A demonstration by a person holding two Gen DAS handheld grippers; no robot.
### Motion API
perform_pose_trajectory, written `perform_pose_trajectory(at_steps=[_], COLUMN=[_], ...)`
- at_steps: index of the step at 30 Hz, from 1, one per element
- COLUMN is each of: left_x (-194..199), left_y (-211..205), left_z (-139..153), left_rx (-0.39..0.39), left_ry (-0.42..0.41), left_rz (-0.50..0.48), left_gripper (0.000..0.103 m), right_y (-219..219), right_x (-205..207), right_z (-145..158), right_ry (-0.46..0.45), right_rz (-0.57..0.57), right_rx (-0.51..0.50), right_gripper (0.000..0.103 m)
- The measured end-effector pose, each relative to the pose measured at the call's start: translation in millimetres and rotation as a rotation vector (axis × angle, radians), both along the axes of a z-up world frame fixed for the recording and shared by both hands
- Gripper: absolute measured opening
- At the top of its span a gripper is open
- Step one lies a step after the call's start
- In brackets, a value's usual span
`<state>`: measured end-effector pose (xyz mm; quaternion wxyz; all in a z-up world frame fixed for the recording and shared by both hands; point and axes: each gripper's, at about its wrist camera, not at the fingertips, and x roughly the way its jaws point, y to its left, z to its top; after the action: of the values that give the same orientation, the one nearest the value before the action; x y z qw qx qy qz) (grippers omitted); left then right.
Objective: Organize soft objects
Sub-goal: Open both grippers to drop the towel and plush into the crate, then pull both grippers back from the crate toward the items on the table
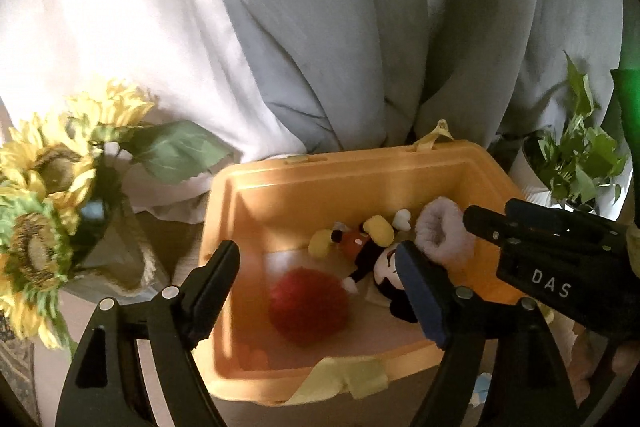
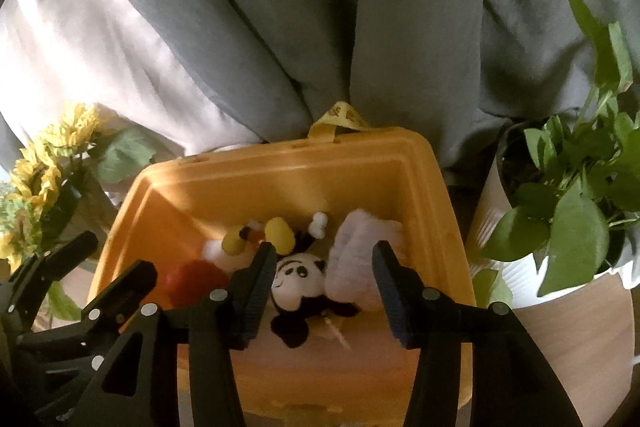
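An open yellow-orange bin (image 1: 352, 163) (image 2: 440, 203) holds a Mickey Mouse plush (image 1: 380, 259) (image 2: 298, 279), a red pompom (image 1: 308, 307) (image 2: 196, 279) and a fluffy pale pink scrunchie (image 1: 440, 231) (image 2: 360, 247). My left gripper (image 1: 320, 279) is open and empty above the bin's near side. My right gripper (image 2: 324, 279) is open and empty over the plush and scrunchie; it also shows in the left wrist view (image 1: 552, 259). The left gripper's fingers (image 2: 116, 291) show at the lower left of the right wrist view.
A sunflower bouquet (image 1: 48, 195) (image 2: 44, 171) stands left of the bin. A potted green plant (image 1: 576, 163) (image 2: 568, 207) in a white pot stands right of it. Grey and white curtains (image 1: 320, 27) hang behind. A yellow cloth (image 1: 340, 375) drapes the bin's near rim.
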<state>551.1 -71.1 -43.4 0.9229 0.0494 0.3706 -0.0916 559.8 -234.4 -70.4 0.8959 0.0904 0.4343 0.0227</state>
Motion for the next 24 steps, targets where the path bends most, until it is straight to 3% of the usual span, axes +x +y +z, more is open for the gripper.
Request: perform_pose_trajectory(at_steps=[24], left_x=[-97], left_y=[28], left_z=[56], left_rx=[-0.024], left_ry=[-0.192], left_rz=[-0.011], left_gripper=[0.08], right_y=[16], right_x=[-95], right_z=[68], right_ry=[-0.123], right_rz=[-0.067], right_rx=[-0.066], right_gripper=[0.052])
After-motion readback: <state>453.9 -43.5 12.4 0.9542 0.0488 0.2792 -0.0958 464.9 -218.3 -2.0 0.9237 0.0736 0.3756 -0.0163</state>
